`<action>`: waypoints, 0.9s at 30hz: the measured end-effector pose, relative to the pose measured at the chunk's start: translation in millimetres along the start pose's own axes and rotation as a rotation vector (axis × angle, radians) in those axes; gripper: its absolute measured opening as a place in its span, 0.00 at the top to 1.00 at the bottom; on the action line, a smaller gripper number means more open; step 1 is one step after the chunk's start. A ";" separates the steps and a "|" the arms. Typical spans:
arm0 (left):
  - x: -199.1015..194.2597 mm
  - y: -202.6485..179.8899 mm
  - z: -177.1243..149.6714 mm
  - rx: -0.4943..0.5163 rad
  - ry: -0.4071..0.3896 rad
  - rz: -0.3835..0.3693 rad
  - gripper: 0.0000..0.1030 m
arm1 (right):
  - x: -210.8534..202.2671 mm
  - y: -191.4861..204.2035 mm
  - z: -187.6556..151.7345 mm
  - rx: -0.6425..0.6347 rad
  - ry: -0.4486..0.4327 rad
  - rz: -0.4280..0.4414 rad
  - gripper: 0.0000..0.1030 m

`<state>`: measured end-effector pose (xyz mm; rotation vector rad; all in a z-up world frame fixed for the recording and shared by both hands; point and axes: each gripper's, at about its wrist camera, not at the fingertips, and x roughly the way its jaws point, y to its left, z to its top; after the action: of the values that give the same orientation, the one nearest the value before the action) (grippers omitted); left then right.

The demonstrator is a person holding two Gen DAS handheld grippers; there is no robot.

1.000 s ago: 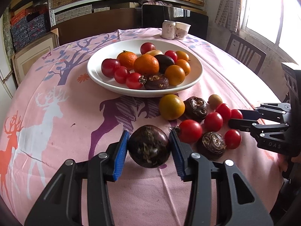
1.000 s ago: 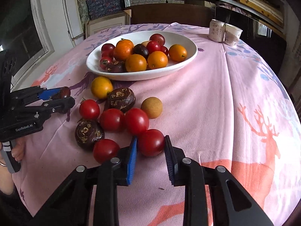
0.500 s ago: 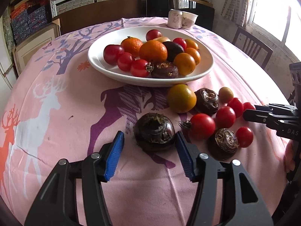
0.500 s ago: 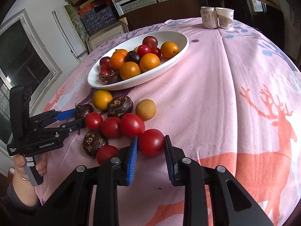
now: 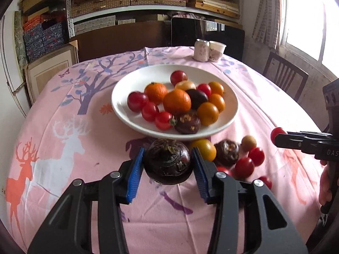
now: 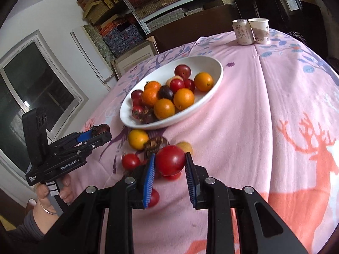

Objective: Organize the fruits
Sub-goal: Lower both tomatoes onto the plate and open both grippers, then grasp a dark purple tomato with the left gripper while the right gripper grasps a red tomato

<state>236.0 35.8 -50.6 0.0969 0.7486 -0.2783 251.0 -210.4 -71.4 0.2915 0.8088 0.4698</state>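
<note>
My left gripper (image 5: 168, 165) is shut on a dark purple mangosteen (image 5: 168, 164) and holds it above the pink cloth, just in front of the white bowl (image 5: 127, 89). My right gripper (image 6: 169, 165) is shut on a red tomato (image 6: 170, 159), lifted above the loose fruit. The bowl (image 6: 214, 63) holds oranges, tomatoes, plums and mangosteens. On the cloth lie an orange (image 5: 204, 149), a mangosteen (image 5: 226, 152), a small tan fruit (image 5: 249, 142) and several tomatoes (image 5: 244, 167). The left gripper also shows in the right wrist view (image 6: 99, 132), the right gripper in the left wrist view (image 5: 279, 136).
A can (image 5: 201, 49) and a paper cup (image 5: 217, 50) stand at the table's far edge. A wooden chair (image 5: 284, 74) stands at the right. Shelves with boxes (image 5: 95, 4) fill the back wall. The round table's pink cloth (image 5: 63, 137) drops off at the edges.
Both grippers have risen off the cloth with their fruit. The left one closed on the mangosteen after standing open around it half a second ago. The right one lifted the tomato.
</note>
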 end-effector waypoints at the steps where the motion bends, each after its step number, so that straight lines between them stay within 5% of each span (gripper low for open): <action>1: 1.6 0.1 11.5 -0.003 -0.004 0.006 0.57 | 2.6 0.6 15.4 0.009 -0.006 0.001 0.73; 8: 56.5 -1.3 86.3 0.009 0.023 0.043 0.57 | 58.3 7.7 118.5 0.039 -0.004 -0.021 0.73; 12: 97.1 1.0 105.8 0.003 0.089 0.060 0.57 | 97.6 -3.8 147.4 0.086 0.025 -0.050 0.71; 14: 103.3 4.2 109.0 -0.010 0.074 0.080 0.38 | 105.8 -9.0 151.9 0.102 0.027 -0.049 0.63; 16: 96.4 11.5 108.8 -0.052 0.039 0.077 0.26 | 99.9 -10.9 148.6 0.112 0.001 -0.046 0.56; 19: 72.8 15.0 100.2 -0.058 -0.006 0.059 0.25 | 81.2 -5.0 133.7 0.081 -0.020 -0.040 0.56; 27: 6.6 -20.5 8.4 0.149 0.024 0.031 0.23 | 16.4 -4.8 40.3 0.007 -0.080 -0.015 0.37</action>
<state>240.3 13.2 -48.8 0.2527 0.7489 -0.3032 292.3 -209.1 -57.1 0.3084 0.7343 0.4390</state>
